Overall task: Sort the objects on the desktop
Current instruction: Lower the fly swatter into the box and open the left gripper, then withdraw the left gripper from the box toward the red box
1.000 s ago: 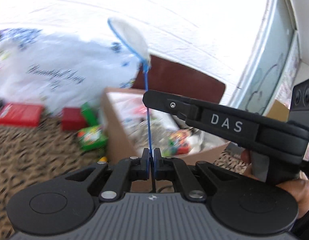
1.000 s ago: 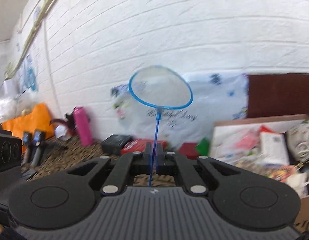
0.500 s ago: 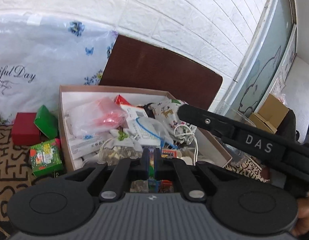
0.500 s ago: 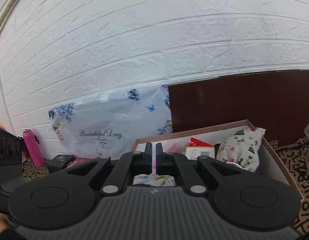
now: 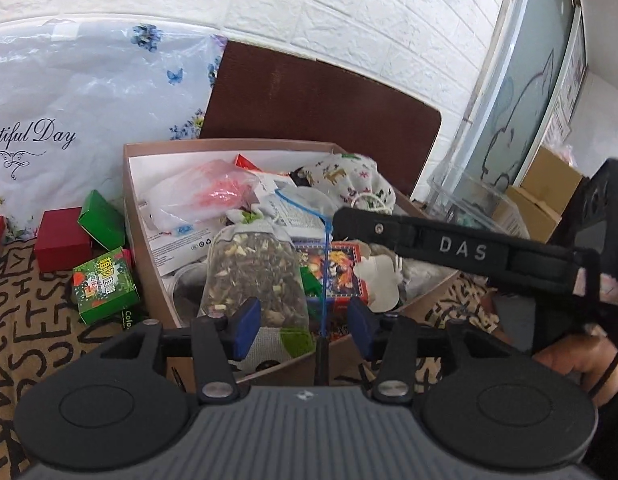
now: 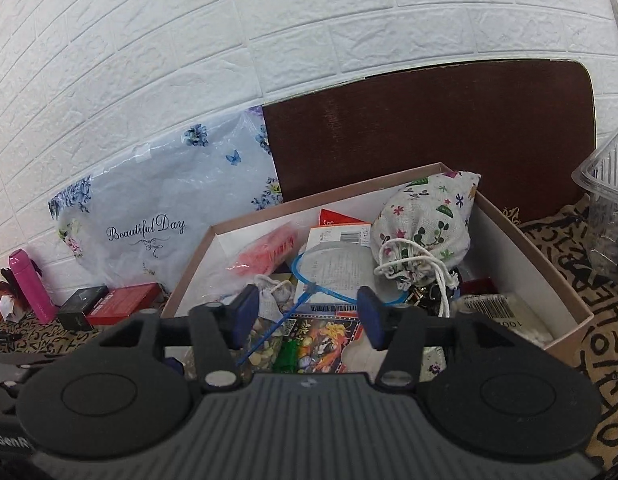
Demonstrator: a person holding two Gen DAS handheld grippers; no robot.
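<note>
A small blue-rimmed net [image 6: 334, 276] with a thin blue handle [image 5: 327, 264] lies in the cardboard box [image 6: 525, 248] on top of the clutter. My left gripper [image 5: 303, 322] is open and empty just above the box's near edge [image 5: 149, 272]. My right gripper [image 6: 307, 316] is open and empty above the box; one of its fingers [image 5: 449, 242] crosses the left wrist view. The box also holds a floral drawstring pouch [image 6: 425, 224], a clear bag of dried bits [image 5: 255, 276], a pink packet [image 6: 265, 258] and a colourful card box [image 6: 323, 340].
Red [image 5: 63, 238] and green [image 5: 105, 282] small boxes lie left of the cardboard box on the patterned cloth. A "Beautiful Day" plastic bag [image 6: 165, 216] and a brown board [image 6: 429, 132] lean on the white brick wall. A clear plastic tub [image 6: 605, 196] stands at the right, a pink bottle [image 6: 31, 286] far left.
Both grippers held the blue net by its handle a second ago. They lowered it over the box, and both have opened; the net now lies in the box.
</note>
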